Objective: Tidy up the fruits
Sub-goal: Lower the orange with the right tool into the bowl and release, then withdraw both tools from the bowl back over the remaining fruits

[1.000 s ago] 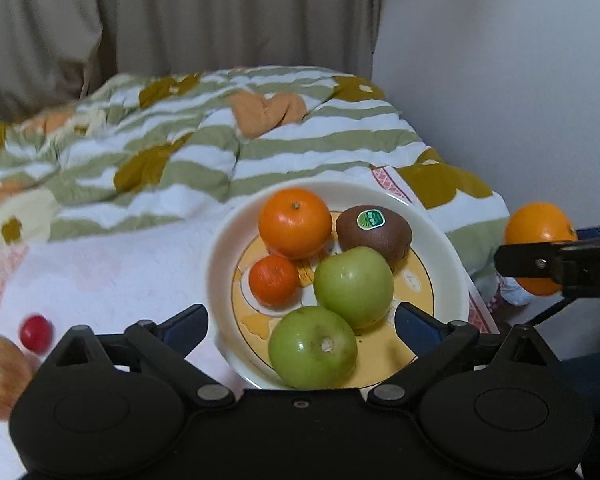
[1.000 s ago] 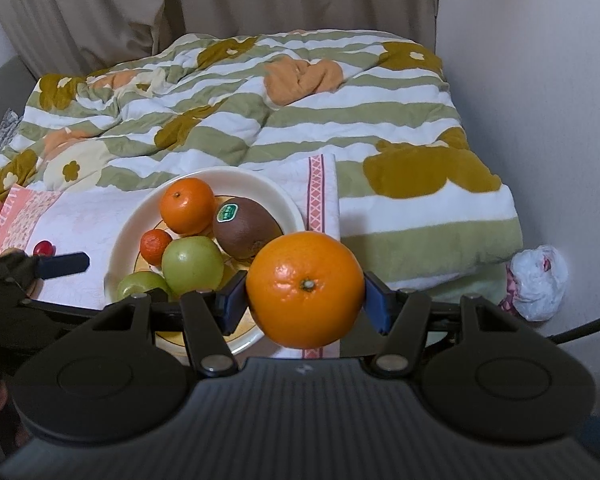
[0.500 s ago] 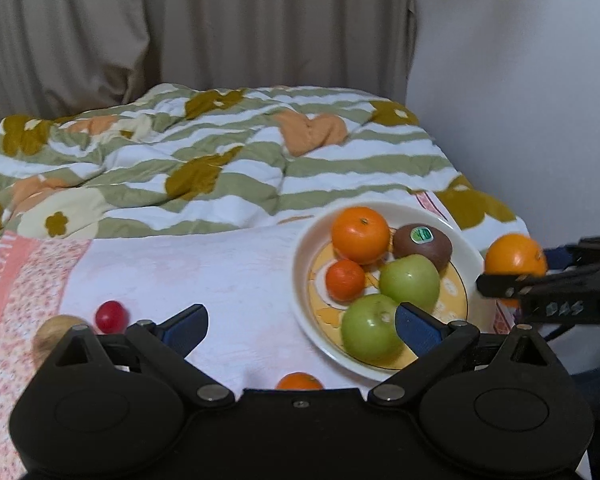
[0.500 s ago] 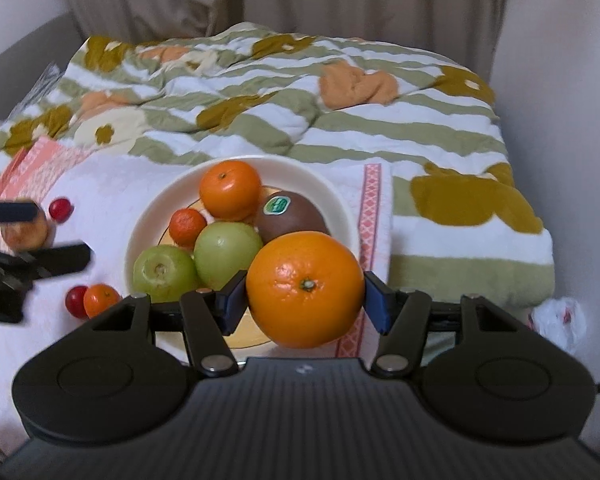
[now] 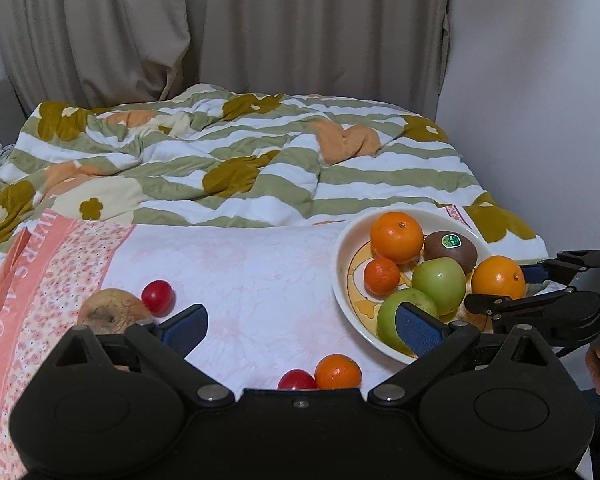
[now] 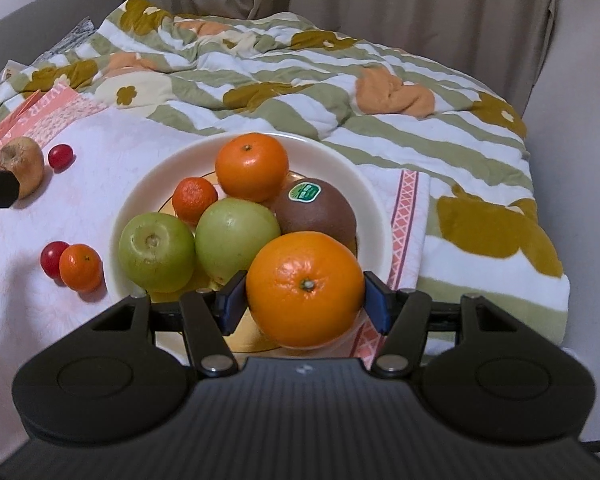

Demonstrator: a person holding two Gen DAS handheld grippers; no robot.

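Right gripper (image 6: 305, 299) clamps a big orange (image 6: 305, 289) over the plate's (image 6: 374, 196) near rim; left gripper (image 5: 300, 326) gapes wide, holding nothing. In the plate: two green apples, one kiwi, one orange, one mandarin. On the towel (image 5: 252, 276): two red cherries, one mandarin, one brown apple.

Two wrist fisheyes, both facing the far curtain across the bed.

The left wrist view sits near and left, looking over the white-and-pink cloth (image 5: 236, 276) with the round cream plate of fruit (image 5: 346, 280) at its right. The right wrist view hangs close above that plate's near edge (image 6: 140, 196), looking down and forward. Both share the plate, the green-striped floral quilt (image 5: 284, 168) beyond it, and the loose fruit on the cloth.
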